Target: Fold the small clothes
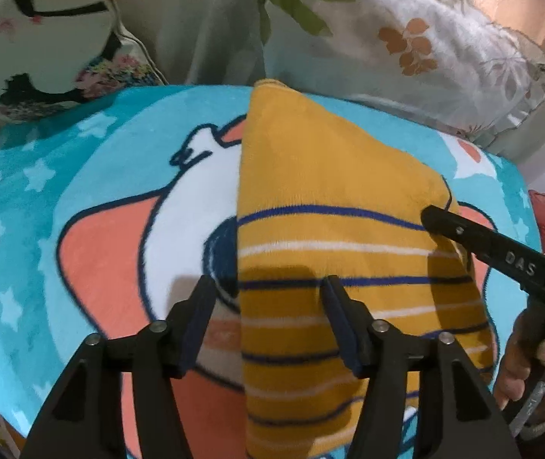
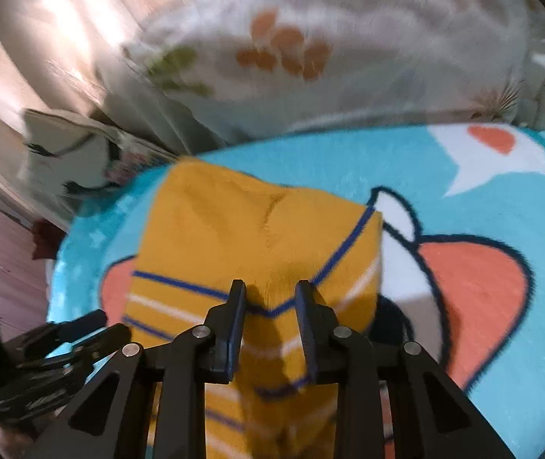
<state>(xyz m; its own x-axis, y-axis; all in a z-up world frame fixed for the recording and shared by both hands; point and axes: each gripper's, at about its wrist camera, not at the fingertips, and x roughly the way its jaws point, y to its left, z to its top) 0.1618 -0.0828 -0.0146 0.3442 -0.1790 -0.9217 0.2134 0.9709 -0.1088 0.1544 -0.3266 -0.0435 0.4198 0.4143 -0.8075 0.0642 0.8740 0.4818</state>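
Note:
A mustard-yellow knitted garment (image 1: 329,176) with blue and white stripes lies folded on a turquoise cartoon blanket (image 1: 81,191). My left gripper (image 1: 268,287) hovers open over the garment's left edge, and nothing touches its pads. My right gripper (image 1: 431,216) reaches in from the right, at the garment's right side. In the right wrist view the garment (image 2: 215,237) rises in a ridge that runs into my right gripper (image 2: 270,290), whose narrow jaws pinch the cloth. The left gripper (image 2: 113,325) shows at the lower left there.
Two floral pillows (image 1: 425,38) (image 1: 43,38) lean at the blanket's far edge, with grey cloth between them. A person's hand (image 1: 521,363) holds the right gripper's handle. The blanket (image 2: 463,160) spreads out to the right of the garment.

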